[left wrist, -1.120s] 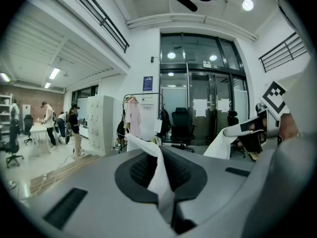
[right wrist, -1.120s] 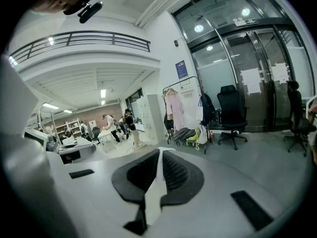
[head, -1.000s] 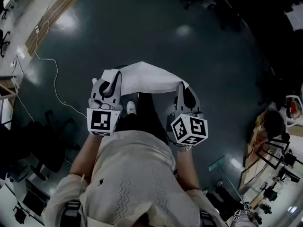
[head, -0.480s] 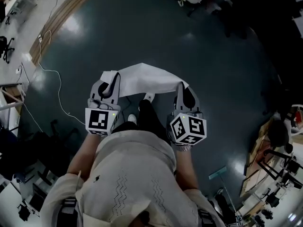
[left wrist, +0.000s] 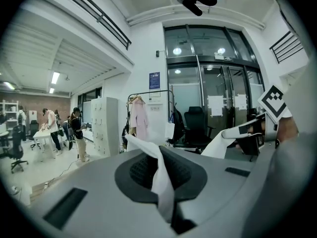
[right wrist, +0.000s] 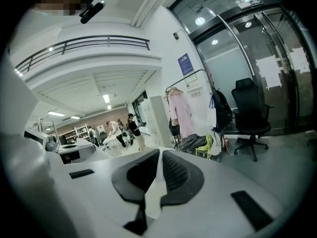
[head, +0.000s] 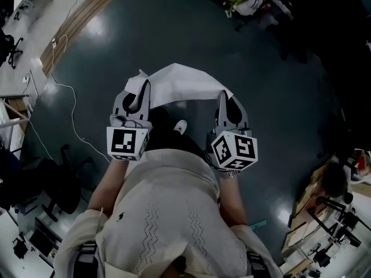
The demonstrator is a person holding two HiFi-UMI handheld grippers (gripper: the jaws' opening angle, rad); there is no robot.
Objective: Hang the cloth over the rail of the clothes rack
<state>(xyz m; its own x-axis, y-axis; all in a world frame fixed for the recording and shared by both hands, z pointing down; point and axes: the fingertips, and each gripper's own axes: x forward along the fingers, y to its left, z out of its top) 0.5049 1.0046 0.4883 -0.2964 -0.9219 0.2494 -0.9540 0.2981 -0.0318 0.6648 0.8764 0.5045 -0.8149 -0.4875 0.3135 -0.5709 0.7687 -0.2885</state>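
Observation:
A white cloth hangs stretched between my two grippers above the dark floor in the head view. My left gripper is shut on its left corner, and the cloth runs pinched between the dark pads. My right gripper is shut on the right corner, where a strip of cloth shows between the pads. A black clothes rack with a pink garment stands far ahead by the glass doors, and it also shows in the right gripper view as the clothes rack.
A black office chair stands right of the rack, with bags on the floor beside it. Several people work at desks to the left. A white cable trails across the floor. Equipment crowds the right side.
Both grippers have carried the cloth forward across the floor toward the rack, still stretched between them. The floor clutter at the top has come closer.

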